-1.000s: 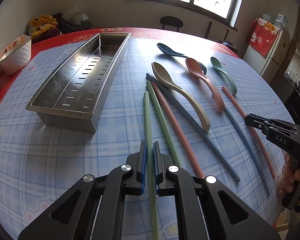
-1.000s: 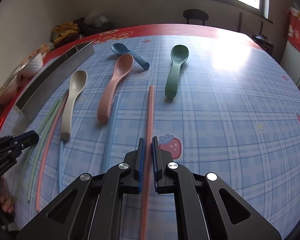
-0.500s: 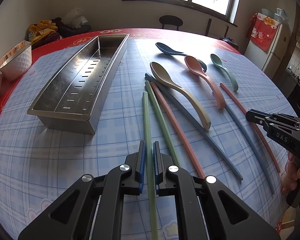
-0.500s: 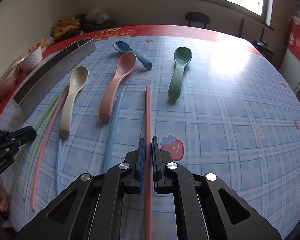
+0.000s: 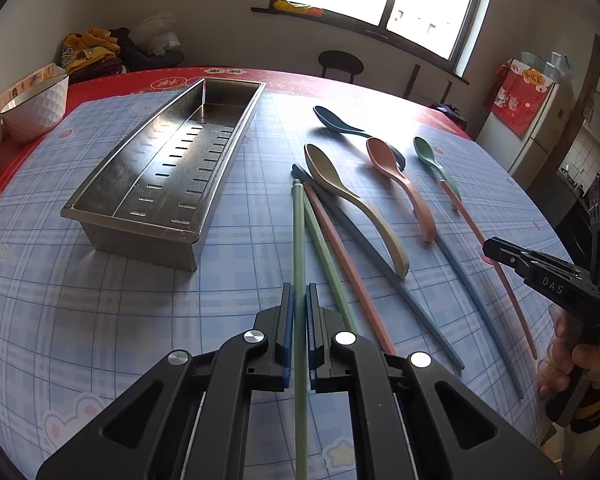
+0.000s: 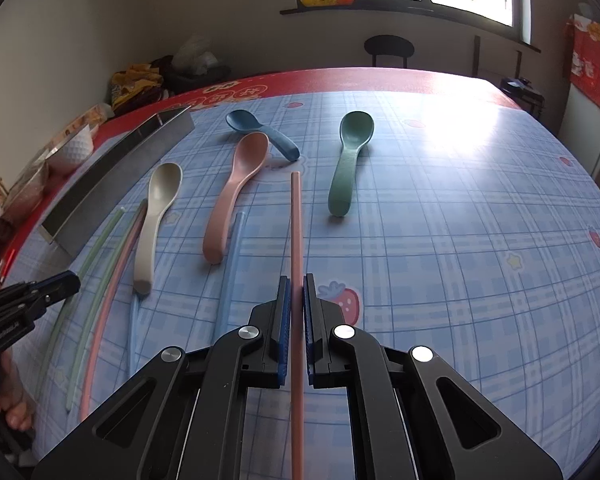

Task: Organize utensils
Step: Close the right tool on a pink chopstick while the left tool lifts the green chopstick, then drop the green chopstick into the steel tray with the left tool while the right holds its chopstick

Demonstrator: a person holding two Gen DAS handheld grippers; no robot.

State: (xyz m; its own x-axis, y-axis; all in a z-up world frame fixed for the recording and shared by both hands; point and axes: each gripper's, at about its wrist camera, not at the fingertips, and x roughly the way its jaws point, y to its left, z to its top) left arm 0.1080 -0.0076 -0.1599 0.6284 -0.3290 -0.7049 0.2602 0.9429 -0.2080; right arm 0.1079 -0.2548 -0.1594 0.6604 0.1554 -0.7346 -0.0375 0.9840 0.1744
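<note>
My left gripper is shut on a green chopstick, lifted above the table, pointing away. My right gripper is shut on a pink chopstick, also raised. On the table lie a second green chopstick, a pink one, grey-blue chopsticks, and beige, pink, green and blue spoons. A perforated steel tray stands empty to the left. The right gripper shows in the left wrist view.
A white bowl sits on the red table edge far left. Clothes and bags lie beyond the table. A dark chair stands at the far side. The blue checked cloth covers the table to the right.
Both grippers have risen slightly with their chopsticks still clamped. The table items have not moved.
</note>
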